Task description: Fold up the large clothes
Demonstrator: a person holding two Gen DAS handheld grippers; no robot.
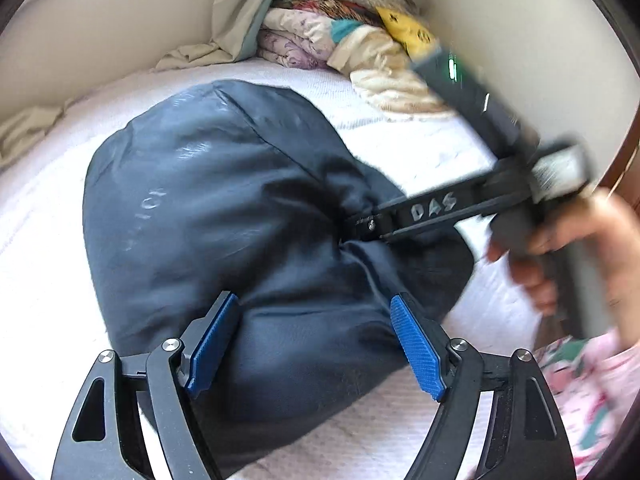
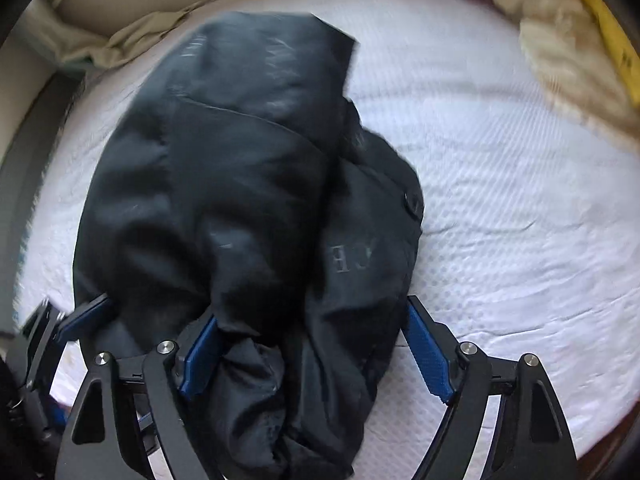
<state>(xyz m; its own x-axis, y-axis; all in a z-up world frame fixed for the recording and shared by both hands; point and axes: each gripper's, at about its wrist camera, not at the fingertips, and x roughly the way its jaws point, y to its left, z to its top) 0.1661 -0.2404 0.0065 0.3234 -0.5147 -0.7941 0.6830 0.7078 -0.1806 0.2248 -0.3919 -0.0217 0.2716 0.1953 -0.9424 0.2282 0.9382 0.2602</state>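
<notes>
A dark navy padded jacket (image 1: 208, 200) lies bunched on the white bed; it also shows in the right wrist view (image 2: 224, 184) with a button and faint lettering. My left gripper (image 1: 314, 308) is open, its blue pads either side of the jacket's near bulge. My right gripper (image 2: 310, 324) is open, straddling the jacket's near end. In the left wrist view the right gripper (image 1: 360, 228) reaches in from the right, its tips against the jacket. The left gripper's pad (image 2: 86, 316) shows at the jacket's left edge in the right wrist view.
White textured mattress cover (image 2: 500, 184) under the jacket. A pile of folded blankets and clothes (image 1: 340, 32) sits at the far end by a cream wall. A beige sheet (image 2: 132, 36) is crumpled along the far left edge. The person's hand (image 1: 560, 256) holds the right gripper.
</notes>
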